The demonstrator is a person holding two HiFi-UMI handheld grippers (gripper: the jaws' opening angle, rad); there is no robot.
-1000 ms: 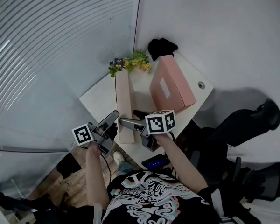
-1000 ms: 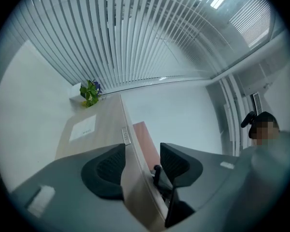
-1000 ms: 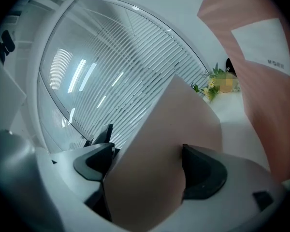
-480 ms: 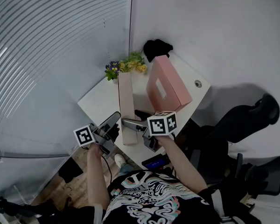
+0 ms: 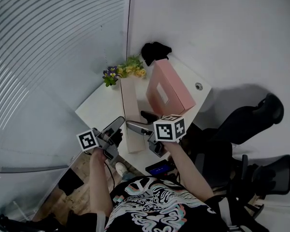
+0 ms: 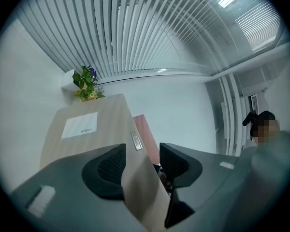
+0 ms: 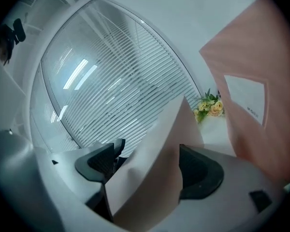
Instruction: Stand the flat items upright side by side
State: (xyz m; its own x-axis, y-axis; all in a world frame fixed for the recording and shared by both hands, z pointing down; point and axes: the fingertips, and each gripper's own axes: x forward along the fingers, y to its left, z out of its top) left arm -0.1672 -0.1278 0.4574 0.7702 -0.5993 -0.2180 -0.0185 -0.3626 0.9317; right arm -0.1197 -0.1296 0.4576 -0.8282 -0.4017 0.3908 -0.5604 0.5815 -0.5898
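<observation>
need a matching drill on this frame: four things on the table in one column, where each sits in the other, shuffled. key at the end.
Things
1. beige box
2. pink box
3. flowers
4. black bundle

Places
a. by the blinds, at the beige box's far end
b. on its long edge, mid table
c. far corner, against the plain wall
d. right of the beige box in the head view, white label on its face

Pairs: 1-b, 2-d, 3-a, 4-c

head view steeply down; gripper views close, sharing beige box [image 5: 129, 117]
</observation>
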